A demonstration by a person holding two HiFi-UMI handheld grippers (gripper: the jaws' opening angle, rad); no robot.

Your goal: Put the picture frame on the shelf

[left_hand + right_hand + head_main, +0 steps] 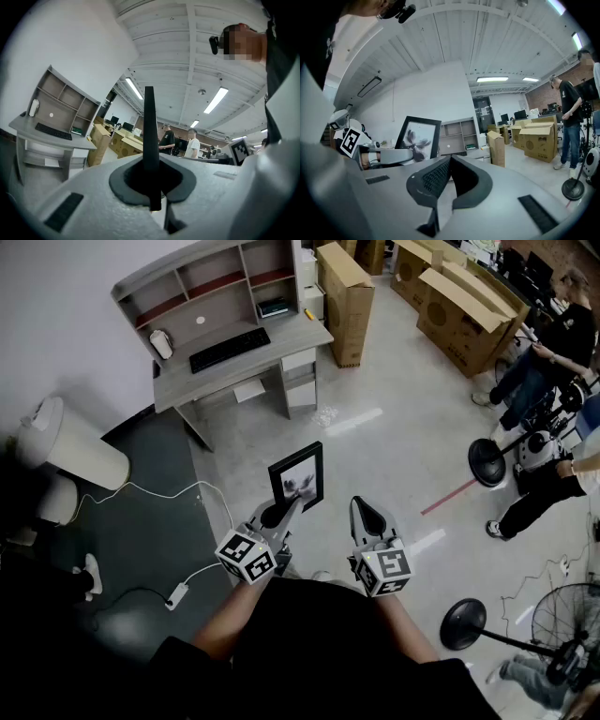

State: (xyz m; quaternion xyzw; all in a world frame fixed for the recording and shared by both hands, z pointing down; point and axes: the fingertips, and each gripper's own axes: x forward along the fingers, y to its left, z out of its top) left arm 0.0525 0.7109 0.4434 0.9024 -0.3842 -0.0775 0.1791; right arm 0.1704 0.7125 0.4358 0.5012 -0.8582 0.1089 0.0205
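Observation:
A black picture frame [297, 476] with a grey flower print is held upright over the floor, my left gripper [287, 507] shut on its lower edge. In the left gripper view the frame [149, 136] shows edge-on as a thin black strip pinched between the jaws. To its right my right gripper [362, 506] is shut with nothing in it; in its own view the right gripper [448, 162] points past the frame [417, 138]. The grey desk with its shelf unit [214, 285] stands far ahead by the wall; the shelf unit [61, 101] is seen at the left, and the shelf unit [459, 133] is beyond the frame.
A keyboard [229, 349] lies on the desk. Cardboard boxes [345, 296] stand right of it and at the back right. People [539, 362] and round-based stands [487, 462] are at the right. A white bin [67, 442], a cable and a power strip [175, 595] lie left.

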